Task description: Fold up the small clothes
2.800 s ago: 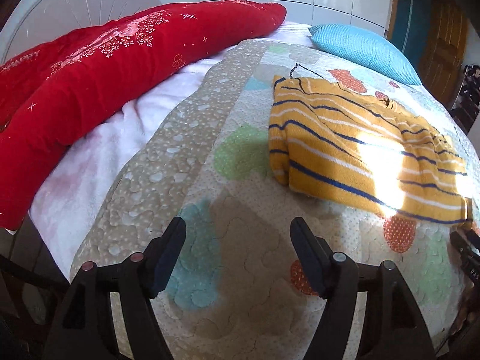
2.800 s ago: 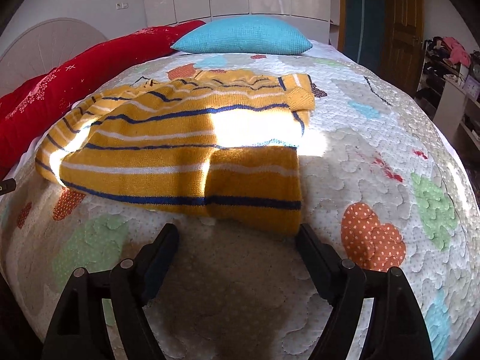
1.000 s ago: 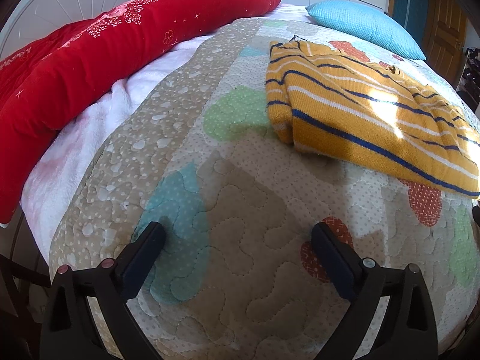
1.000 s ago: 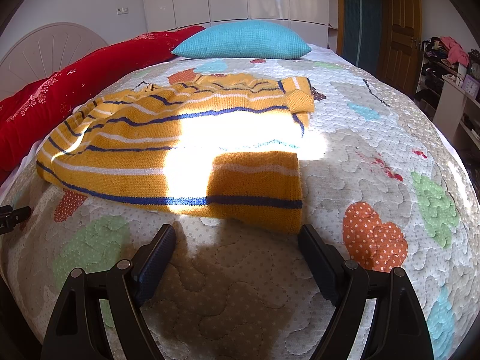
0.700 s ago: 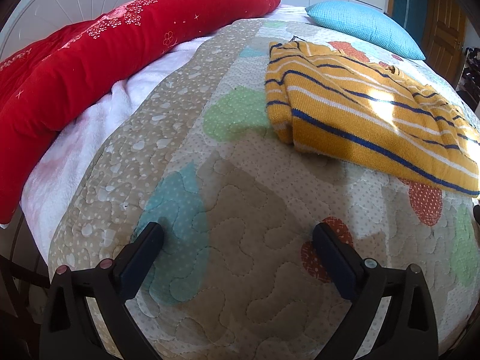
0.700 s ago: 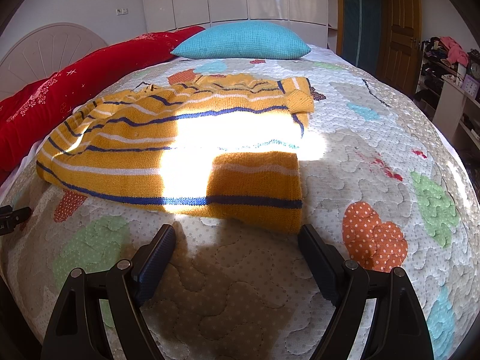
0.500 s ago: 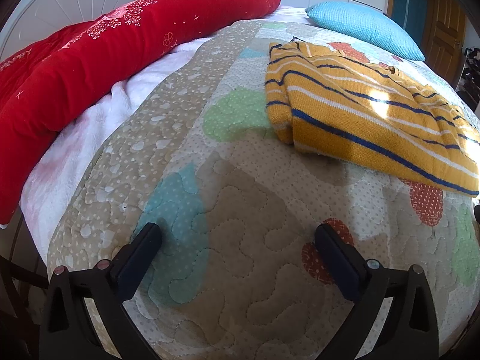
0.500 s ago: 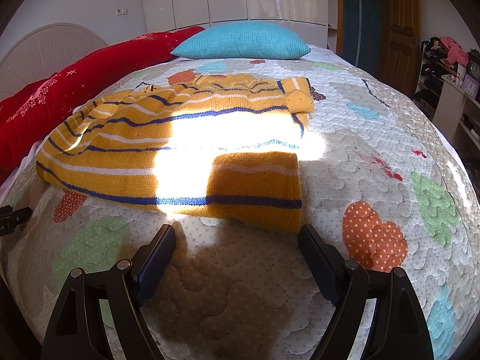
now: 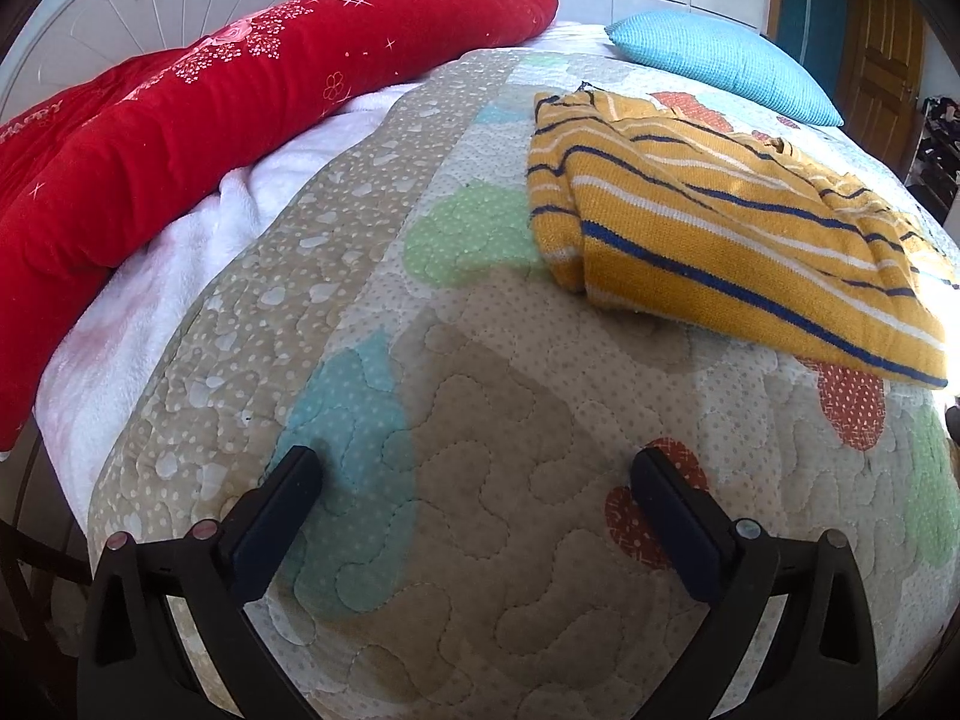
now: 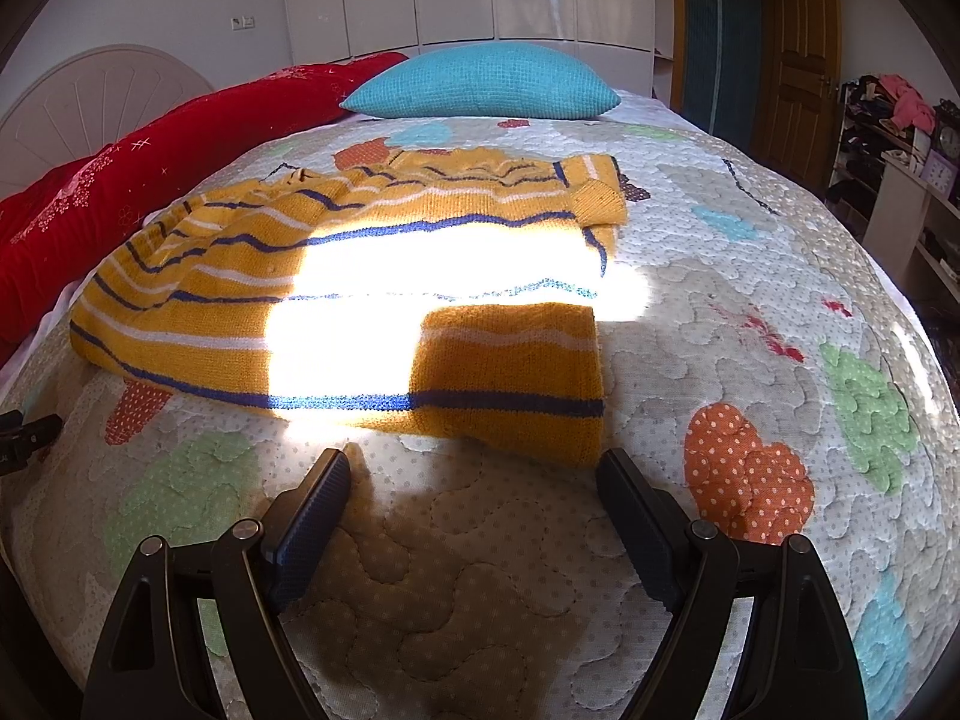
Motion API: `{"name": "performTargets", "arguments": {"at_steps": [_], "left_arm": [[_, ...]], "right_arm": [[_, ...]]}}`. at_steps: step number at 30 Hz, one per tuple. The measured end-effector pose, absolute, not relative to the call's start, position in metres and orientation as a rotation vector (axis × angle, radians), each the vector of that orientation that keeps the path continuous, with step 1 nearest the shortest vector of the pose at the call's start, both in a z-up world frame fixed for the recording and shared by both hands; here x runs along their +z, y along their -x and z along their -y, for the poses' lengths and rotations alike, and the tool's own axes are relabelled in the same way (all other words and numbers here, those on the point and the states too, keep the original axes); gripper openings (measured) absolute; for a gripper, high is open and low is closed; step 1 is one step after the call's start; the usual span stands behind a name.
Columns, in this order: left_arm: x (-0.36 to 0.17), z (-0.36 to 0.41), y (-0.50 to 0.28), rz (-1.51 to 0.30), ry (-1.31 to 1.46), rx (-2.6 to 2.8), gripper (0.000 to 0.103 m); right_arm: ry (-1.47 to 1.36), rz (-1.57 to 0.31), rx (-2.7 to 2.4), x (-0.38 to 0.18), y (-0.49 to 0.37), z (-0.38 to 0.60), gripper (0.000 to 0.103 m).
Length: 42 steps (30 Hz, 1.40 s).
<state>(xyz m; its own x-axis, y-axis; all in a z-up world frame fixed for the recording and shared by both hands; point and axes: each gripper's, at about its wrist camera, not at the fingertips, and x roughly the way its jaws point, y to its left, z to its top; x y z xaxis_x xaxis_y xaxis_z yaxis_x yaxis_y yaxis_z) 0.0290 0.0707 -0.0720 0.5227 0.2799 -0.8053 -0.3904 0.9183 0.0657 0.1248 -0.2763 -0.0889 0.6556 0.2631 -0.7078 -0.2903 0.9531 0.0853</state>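
A small yellow knit sweater [image 10: 360,276] with blue and white stripes lies partly folded on the quilted bedspread [image 10: 750,300]. In the left wrist view the sweater [image 9: 708,222] lies at the upper right. My left gripper [image 9: 477,474] is open and empty, hovering over bare quilt [image 9: 480,420] well short of the sweater's left end. My right gripper [image 10: 474,468] is open and empty, just in front of the sweater's near hem, not touching it. A bright sun patch washes out the sweater's middle.
A long red cushion [image 9: 180,120] and white blanket [image 9: 180,252] lie along the left side by the headboard. A blue pillow [image 10: 480,90] sits at the far end. A wooden door [image 10: 804,54] and cluttered shelves [image 10: 888,138] stand at the right.
My left gripper has opened wider and moved closer over the quilt since the oldest frame. The right gripper has barely moved; the sun patch on the sweater has grown.
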Motion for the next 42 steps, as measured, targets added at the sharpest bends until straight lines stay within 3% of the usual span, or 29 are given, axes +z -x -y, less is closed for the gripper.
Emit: {"name": "performTargets", "arguments": {"at_steps": [13,18,36,38,40,42], "left_arm": [[-0.054,-0.108,-0.029,-0.909,0.415,0.239,0.103],[-0.049,-0.111,-0.062,-0.894,0.504,0.067,0.103],[-0.072,-0.103,-0.179,-1.024,0.364,0.097,0.102],[-0.069,-0.102,-0.177,-1.01,0.339,0.105,0.082],[-0.063,-0.11,-0.176,-1.006,0.387,0.062,0.05],[-0.061,-0.127,-0.179,-1.009,0.491,0.054,0.045]], "right_arm": [[0.034,-0.792,0.307,-0.091,-0.125,0.277,0.089],[0.034,-0.792,0.306,-0.091,-0.124,0.277,0.089],[-0.018,-0.764,0.327,-0.091,-0.11,0.279,0.091],[-0.024,-0.763,0.333,-0.09,-0.109,0.279,0.091],[-0.029,-0.761,0.337,-0.09,-0.108,0.28,0.091],[-0.031,-0.76,0.34,-0.09,-0.107,0.28,0.092]]}}
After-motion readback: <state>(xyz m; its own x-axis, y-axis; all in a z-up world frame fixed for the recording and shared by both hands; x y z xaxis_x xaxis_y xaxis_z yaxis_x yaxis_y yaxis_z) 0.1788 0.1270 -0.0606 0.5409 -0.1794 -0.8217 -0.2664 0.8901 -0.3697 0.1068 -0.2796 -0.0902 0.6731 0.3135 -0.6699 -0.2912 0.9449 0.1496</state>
